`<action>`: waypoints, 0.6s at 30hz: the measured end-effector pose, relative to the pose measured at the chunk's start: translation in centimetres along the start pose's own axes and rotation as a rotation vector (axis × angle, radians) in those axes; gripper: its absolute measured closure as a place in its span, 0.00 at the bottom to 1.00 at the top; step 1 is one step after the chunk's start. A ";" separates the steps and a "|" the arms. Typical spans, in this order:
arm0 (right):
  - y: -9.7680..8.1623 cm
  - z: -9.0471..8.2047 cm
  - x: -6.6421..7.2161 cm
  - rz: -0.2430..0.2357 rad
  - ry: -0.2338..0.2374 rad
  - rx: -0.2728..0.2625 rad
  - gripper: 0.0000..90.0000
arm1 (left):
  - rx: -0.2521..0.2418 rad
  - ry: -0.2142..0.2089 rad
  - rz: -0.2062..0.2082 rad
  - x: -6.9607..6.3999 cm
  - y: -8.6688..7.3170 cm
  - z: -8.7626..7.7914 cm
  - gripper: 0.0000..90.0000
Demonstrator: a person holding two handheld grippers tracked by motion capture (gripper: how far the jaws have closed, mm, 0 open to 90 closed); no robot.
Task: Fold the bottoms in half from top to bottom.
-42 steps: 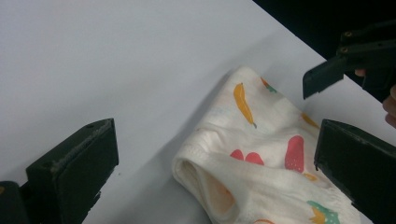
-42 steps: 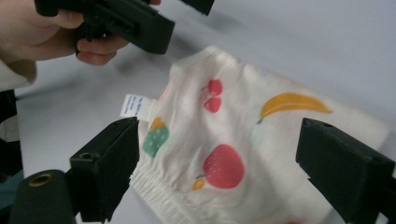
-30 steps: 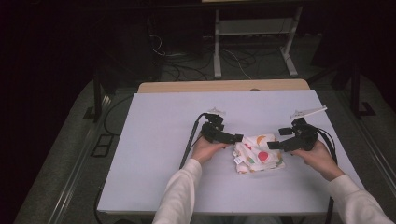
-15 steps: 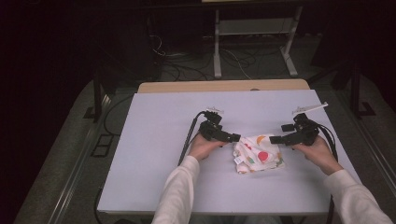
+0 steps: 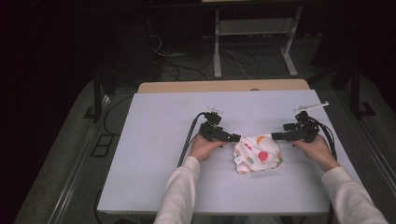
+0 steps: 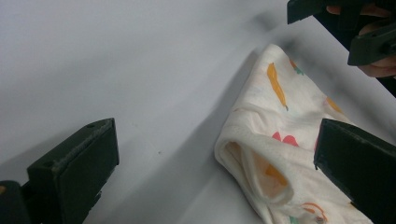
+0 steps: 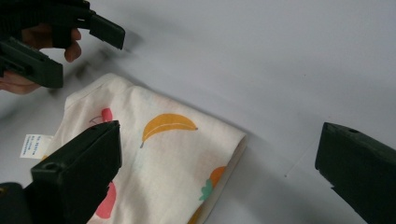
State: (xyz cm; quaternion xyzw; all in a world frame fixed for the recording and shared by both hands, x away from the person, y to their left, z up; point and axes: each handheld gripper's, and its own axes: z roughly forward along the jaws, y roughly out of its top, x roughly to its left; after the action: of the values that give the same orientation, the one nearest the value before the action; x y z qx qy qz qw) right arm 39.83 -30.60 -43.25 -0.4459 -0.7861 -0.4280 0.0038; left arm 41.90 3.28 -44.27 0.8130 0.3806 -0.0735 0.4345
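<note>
Right of centre in the high view, a folded fruit-print cloth (image 5: 258, 153) lies on the pale worktop (image 5: 154, 154), flanked by the left gripper (image 5: 236, 137) and right gripper (image 5: 274, 136). Both have their jaws spread wide, holding nothing. The fold looks finished or between folds; the next move calls for gripping an edge squarely, without dragging the layers loose.

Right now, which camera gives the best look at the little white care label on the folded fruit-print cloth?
The right gripper view: the label lies flat and unblocked at the cloth's corner. The high view shows it only as a tiny white tab. The left gripper view shows the cloth's rolled edge, where I can't make it out.
</note>
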 end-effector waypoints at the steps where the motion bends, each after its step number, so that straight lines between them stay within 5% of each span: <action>1: 0.0 0.1 -0.1 0.003 0.002 -0.001 0.01 | 0.004 -0.002 0.001 0.0 0.0 0.1 0.00; 7: 0.0 0.7 -0.4 0.009 0.011 0.010 0.05 | 0.019 -0.027 0.011 -0.3 -0.2 0.7 0.04; 18: -0.2 1.4 -1.3 0.030 0.031 0.016 0.18 | 0.011 -0.057 0.026 -0.4 -0.3 1.2 0.31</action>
State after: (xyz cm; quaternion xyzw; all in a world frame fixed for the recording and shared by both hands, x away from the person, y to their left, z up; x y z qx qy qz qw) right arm 41.00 -30.57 -44.81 -0.4510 -0.7825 -0.4285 0.0261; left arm 41.67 2.25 -44.98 0.8179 0.3569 -0.0929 0.4416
